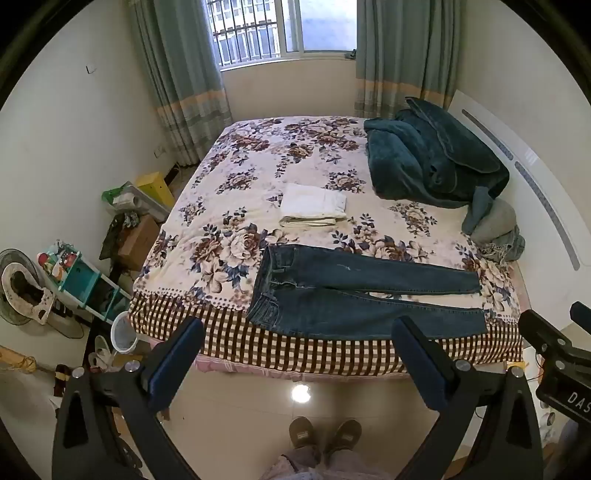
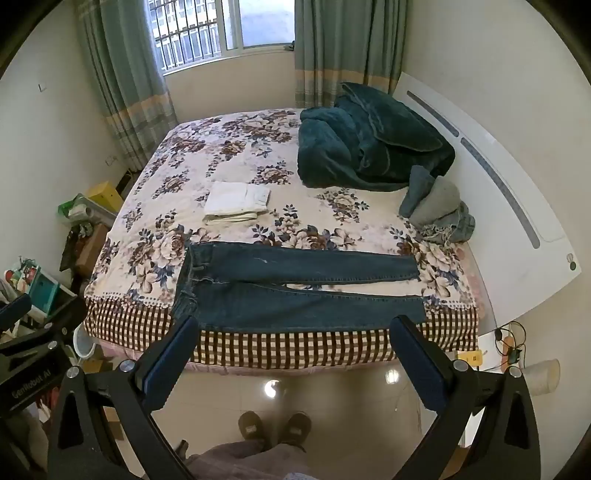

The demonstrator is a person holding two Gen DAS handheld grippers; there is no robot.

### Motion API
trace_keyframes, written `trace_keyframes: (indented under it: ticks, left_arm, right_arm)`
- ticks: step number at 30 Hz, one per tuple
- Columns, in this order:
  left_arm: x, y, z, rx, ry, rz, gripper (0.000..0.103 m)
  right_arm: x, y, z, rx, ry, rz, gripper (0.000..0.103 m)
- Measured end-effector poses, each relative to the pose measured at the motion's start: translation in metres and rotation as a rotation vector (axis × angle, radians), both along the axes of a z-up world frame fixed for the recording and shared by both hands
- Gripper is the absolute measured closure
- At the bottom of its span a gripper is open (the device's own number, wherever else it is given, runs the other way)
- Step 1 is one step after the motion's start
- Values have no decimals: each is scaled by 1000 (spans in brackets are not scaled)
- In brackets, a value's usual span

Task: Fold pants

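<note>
Ahead: jeans (image 1: 354,295) beyond parted fingers (image 1: 177,354).

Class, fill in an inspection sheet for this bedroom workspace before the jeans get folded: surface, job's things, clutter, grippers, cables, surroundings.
Surface: bed with floral cover, checked near edge.
Job's things: jeans flat near the front edge, legs apart, waist to the left.
Clutter: folded white cloth; teal blanket heaped by the headboard.
Grippers: left gripper and right gripper, jaws open, empty, short of the bed.
Cables: wires on the floor at right.
Surroundings: window, curtains, cluttered shelf at left.
</note>
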State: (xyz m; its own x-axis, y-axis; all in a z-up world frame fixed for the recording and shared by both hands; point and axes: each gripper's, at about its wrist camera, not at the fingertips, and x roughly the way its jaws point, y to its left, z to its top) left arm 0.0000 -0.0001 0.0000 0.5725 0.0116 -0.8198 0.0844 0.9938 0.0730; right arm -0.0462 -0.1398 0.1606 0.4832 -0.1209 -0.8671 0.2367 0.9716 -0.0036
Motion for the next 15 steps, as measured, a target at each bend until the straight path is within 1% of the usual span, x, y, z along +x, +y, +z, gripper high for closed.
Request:
trace_keyframes:
  ticks: [4, 15]
  left_arm:
    - [0, 0, 0, -4, 2, 0, 0]
    - [0, 1, 1, 4, -1, -4, 0]
  right_arm:
    - [0, 0, 0, -10, 1, -1, 0]
    - [-2, -4, 0, 1, 4, 2, 0]
